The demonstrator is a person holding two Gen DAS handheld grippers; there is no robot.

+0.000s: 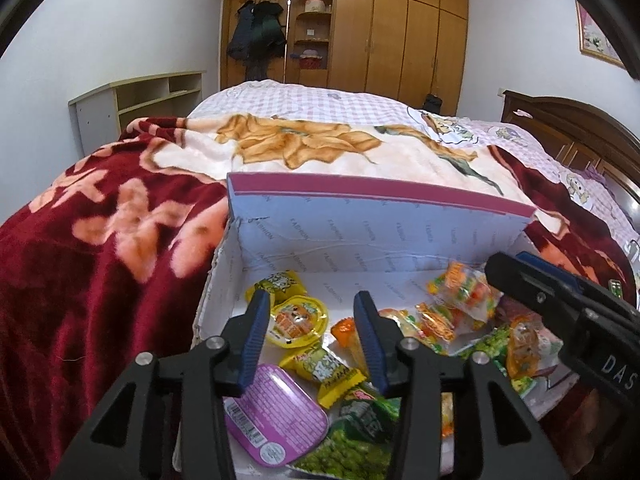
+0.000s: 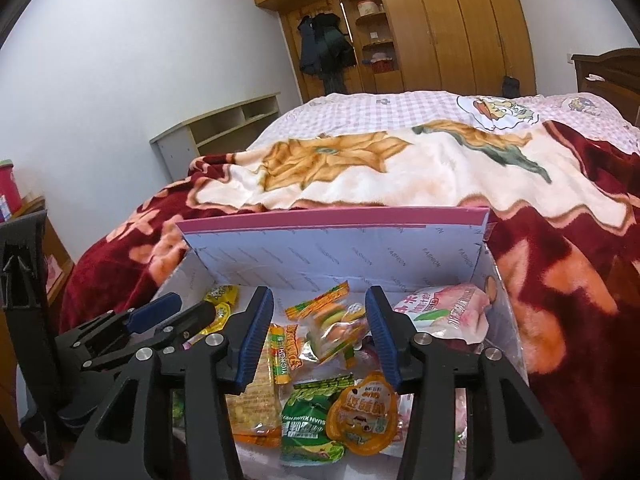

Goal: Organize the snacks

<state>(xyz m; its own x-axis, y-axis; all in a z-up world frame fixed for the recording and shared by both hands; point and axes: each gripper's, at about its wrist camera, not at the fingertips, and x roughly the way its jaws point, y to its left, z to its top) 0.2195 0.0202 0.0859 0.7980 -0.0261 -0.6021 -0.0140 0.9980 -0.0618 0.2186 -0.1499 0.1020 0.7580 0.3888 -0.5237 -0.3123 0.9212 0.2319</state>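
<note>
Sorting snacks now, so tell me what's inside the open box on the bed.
The open box holds loose snacks: a pink peach bag, an orange jelly cup, a purple tin and green packets. Anything beneath them is covered.

Bed (image 1: 304, 96) under a floral blanket (image 1: 100, 216), open snack box (image 1: 380, 216) on it.

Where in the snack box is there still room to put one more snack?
The white cardboard box has bare floor along its back wall, between the yellow round jelly cup and the clear burger-gummy packet. The near half is crowded: the purple flat tin, green packets and orange jelly cups overlap there.
</note>
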